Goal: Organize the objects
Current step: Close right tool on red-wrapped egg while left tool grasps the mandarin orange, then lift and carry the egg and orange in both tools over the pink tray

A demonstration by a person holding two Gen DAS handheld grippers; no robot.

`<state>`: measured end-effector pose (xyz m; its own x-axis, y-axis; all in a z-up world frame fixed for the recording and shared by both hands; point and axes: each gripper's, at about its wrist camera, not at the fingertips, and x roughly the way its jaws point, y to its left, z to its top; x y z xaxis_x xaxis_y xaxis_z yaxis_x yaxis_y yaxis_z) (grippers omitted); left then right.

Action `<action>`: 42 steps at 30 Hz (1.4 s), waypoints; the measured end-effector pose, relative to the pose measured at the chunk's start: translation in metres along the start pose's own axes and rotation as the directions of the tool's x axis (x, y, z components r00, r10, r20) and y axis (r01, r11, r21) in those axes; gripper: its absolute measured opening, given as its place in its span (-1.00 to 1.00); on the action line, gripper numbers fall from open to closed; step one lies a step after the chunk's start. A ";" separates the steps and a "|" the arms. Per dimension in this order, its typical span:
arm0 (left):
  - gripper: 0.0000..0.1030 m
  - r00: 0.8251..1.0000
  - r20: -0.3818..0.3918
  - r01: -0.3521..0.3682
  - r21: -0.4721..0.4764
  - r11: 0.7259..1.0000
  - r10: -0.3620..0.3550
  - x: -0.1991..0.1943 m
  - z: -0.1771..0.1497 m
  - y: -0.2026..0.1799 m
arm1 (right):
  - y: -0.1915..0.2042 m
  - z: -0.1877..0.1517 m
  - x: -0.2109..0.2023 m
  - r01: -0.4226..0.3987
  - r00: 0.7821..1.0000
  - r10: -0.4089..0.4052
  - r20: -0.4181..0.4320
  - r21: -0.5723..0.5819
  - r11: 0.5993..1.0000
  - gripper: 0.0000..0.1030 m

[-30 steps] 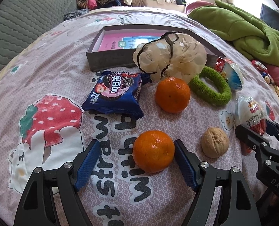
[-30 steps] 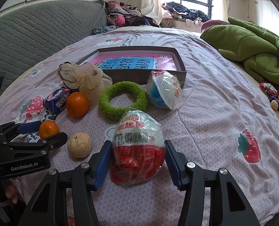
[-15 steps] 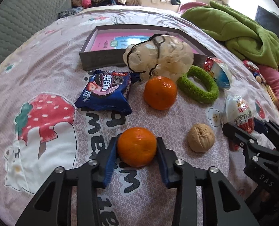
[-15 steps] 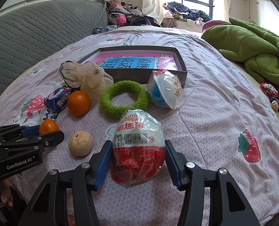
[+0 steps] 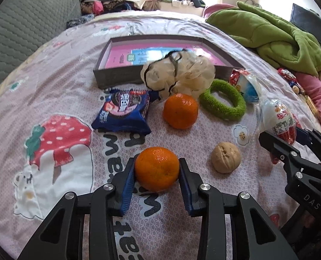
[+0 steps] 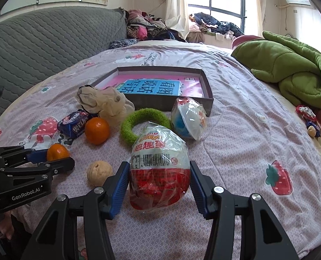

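— Two grips, then? What do the jaws hold?
— Left gripper has just closed on the small round orange mandarin; right gripper clasps the red-and-white wrapped egg-shaped sweet, both near the shallow grey cardboard box on the bed.
— Next?
— Probably lift clear and carry them into that box.

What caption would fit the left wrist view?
Left tongs shut on an orange on the bed, walnut beside.
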<state>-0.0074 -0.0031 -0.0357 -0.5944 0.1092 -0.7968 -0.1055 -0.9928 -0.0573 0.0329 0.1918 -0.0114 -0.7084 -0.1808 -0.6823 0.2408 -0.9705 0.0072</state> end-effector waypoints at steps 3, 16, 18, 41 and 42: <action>-0.25 1.000 0.021 -0.012 0.025 1.000 0.012 -0.005 0.003 -0.004 | 0.002 0.000 -0.001 -0.010 1.000 0.010 0.004 -0.002 1.000 0.05; -0.25 0.997 0.079 -0.029 0.090 0.996 0.022 -0.018 0.015 -0.013 | 0.004 0.006 -0.006 -0.028 0.999 0.027 0.035 0.005 1.000 0.05; -0.25 0.995 0.096 -0.027 0.085 0.996 0.019 -0.022 0.021 -0.014 | 0.005 0.008 -0.007 -0.028 0.999 0.028 0.041 0.001 1.000 0.05; -0.25 0.975 0.213 -0.079 0.042 0.996 0.069 -0.044 0.101 0.008 | -0.001 0.078 -0.011 -0.052 0.987 0.052 0.153 -0.004 0.999 0.05; -0.25 0.973 0.220 -0.084 0.044 0.996 0.073 -0.045 0.106 0.010 | -0.002 0.082 -0.010 -0.048 0.986 0.048 0.157 -0.004 0.999 0.05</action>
<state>-0.0661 -0.0129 0.0627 -0.7615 0.0452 -0.6465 -0.0897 -0.9953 0.0362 -0.0149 0.1821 0.0548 -0.7917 -0.2500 -0.5575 0.2774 -0.9601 0.0366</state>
